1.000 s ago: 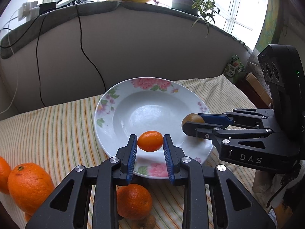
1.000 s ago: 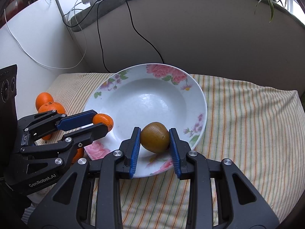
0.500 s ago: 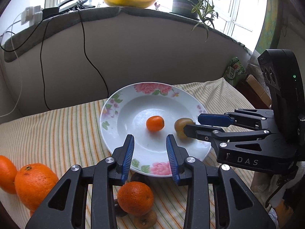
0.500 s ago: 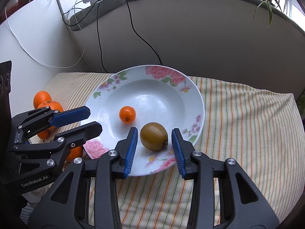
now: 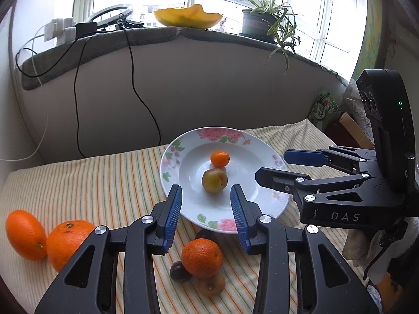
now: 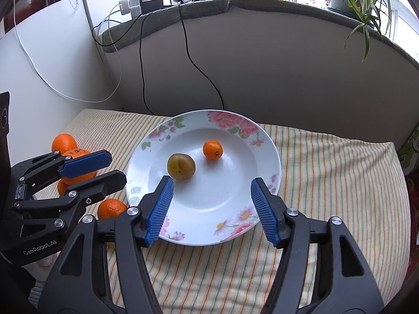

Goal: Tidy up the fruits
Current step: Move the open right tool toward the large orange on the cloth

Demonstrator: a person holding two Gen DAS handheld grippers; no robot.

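A white floral plate (image 5: 243, 141) (image 6: 264, 183) sits on the striped cloth. In it lie a small tangerine (image 5: 220, 158) (image 6: 212, 149) and a yellow-green round fruit (image 5: 214, 180) (image 6: 181, 167), close together. My left gripper (image 5: 207, 204) is open and empty, above the plate's near rim. My right gripper (image 6: 210, 201) is open wide and empty over the plate's near side; it also shows in the left wrist view (image 5: 272, 166). The left gripper shows in the right wrist view (image 6: 103, 168).
On the cloth near the plate lie an orange (image 5: 201, 257) (image 6: 111, 208), a dark round fruit (image 5: 180, 272) and a brown kiwi-like fruit (image 5: 210, 285). Two large oranges (image 5: 47, 238) (image 6: 68, 147) lie at the left. A padded wall with cables rises behind.
Both grippers have let go of their fruits, opened and pulled back and up from the plate. The tangerine and the yellow-green fruit now rest in the plate.
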